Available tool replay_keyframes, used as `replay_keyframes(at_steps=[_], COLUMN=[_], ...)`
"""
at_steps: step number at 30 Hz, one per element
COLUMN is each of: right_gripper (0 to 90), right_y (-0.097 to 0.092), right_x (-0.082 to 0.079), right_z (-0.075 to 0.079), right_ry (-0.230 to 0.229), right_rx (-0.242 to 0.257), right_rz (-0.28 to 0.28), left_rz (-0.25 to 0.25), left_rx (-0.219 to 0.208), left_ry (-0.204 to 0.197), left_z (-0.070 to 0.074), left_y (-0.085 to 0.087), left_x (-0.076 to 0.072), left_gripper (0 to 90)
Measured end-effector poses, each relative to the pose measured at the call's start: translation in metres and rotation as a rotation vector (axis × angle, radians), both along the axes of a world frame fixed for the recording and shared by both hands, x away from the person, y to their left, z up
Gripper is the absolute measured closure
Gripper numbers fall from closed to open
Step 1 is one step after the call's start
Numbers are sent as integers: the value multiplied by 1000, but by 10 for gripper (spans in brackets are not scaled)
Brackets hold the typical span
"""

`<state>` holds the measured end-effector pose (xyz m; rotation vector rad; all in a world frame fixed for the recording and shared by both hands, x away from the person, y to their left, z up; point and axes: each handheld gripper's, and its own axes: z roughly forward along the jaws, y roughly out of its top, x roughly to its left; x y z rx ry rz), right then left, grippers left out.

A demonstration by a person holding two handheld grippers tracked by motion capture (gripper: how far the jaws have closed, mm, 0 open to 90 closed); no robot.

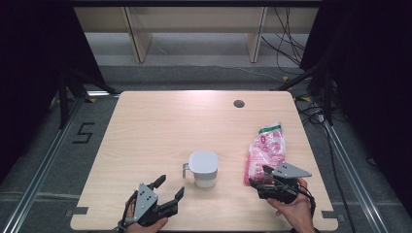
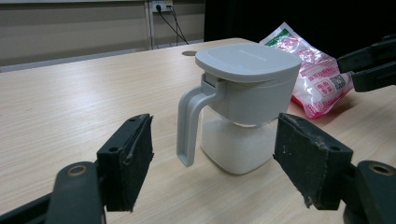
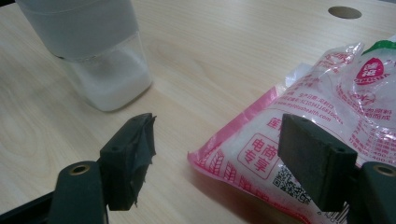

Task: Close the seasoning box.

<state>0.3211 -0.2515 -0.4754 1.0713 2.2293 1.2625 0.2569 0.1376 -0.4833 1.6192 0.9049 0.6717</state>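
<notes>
On the wooden bench (image 1: 160, 121), a pink-printed bag (image 1: 265, 151) lies at the right, a grey-lidded jug (image 1: 203, 168) of white powder mid-front. The right gripper (image 1: 265, 177), jaws spread, empty, sits at the bag's near end; the left gripper (image 1: 170, 188), released wide, faces the jug.

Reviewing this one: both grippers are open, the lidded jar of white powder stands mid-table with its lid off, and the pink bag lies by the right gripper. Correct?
Not quite: the jar has its grey lid on, as the left gripper view shows. The rest holds: left gripper and right gripper open, pink bag beside the right one.
</notes>
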Motion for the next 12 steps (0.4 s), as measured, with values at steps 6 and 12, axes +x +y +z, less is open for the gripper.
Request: replay_keyframes(at_steps=[6, 12], right_gripper=[282, 282], right_y=[0, 0], right_x=[-1, 0], right_z=[1, 0], right_ry=[2, -3], right_rx=[-3, -2], right_rz=[4, 5], left_rz=[-7, 2], left_rx=[5, -5], left_ry=[-7, 1], left_z=[-1, -2], left_y=[-1, 0], left_x=[0, 0], left_gripper=[275, 275])
